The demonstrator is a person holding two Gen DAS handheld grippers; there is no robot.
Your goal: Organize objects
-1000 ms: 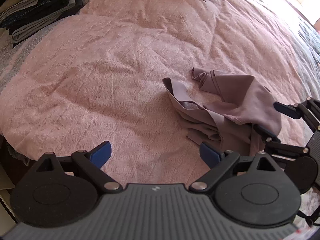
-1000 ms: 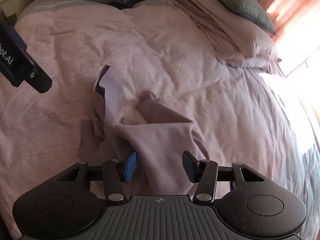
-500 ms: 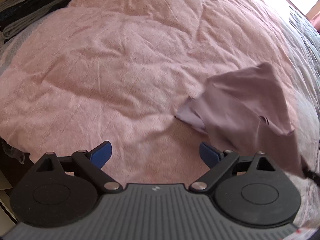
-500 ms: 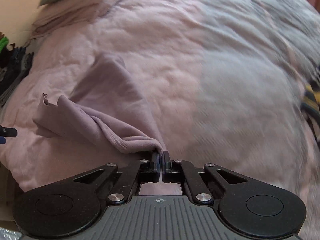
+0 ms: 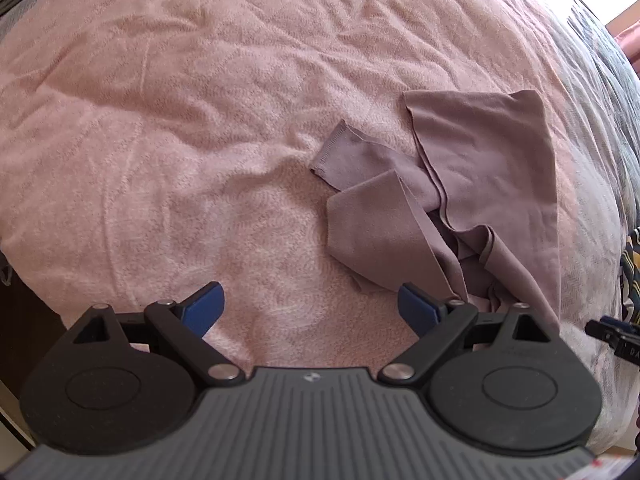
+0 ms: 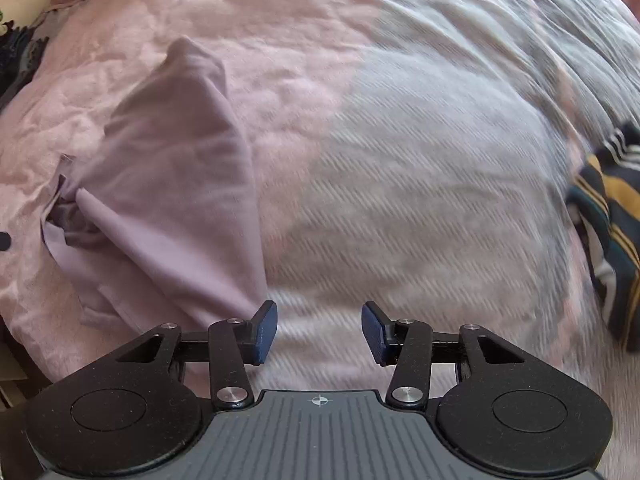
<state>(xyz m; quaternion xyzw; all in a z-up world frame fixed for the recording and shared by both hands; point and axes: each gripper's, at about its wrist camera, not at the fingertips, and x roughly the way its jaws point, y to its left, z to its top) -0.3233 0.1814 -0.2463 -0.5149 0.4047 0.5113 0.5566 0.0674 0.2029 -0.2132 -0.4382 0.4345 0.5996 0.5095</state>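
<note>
A pink quilted bedspread with a fine wavy stitch pattern (image 5: 192, 128) covers the bed and fills most of both wrist views; it is creased and rumpled all over. Toward one side the pink gives way to a grey-white ribbed blanket (image 6: 432, 184), which lies beside and partly over it. Strong daylight washes out the far top corner of the left wrist view, so nothing can be made out there.

The mauve, thin, stretchy garment (image 5: 472, 196) lies crumpled on the bedspread, partly folded over itself, with one hemmed band sticking out toward the middle of the bed. In the right wrist view the same garment (image 6: 168, 200) spreads out to the left of the gripper, one corner peaked up.

The left gripper (image 5: 310, 310) points down at the bed with its jaws wide apart and only bare bedspread between them; the garment's nearest fold lies just beside its right blue pad. The right gripper (image 6: 319, 330) has just been opening: its jaws stand apart with nothing between them, the garment's edge reaching just beside the left pad, over the blanket.

A striped fabric in dark blue, mustard and white (image 6: 608, 216) lies at the right edge, cut off by the frame and blurred, so what it is cannot be told. Dark folded cloth shows only as a sliver in the upper left corner of each view. A black part of the right gripper pokes into the left wrist view at the lower right edge.
</note>
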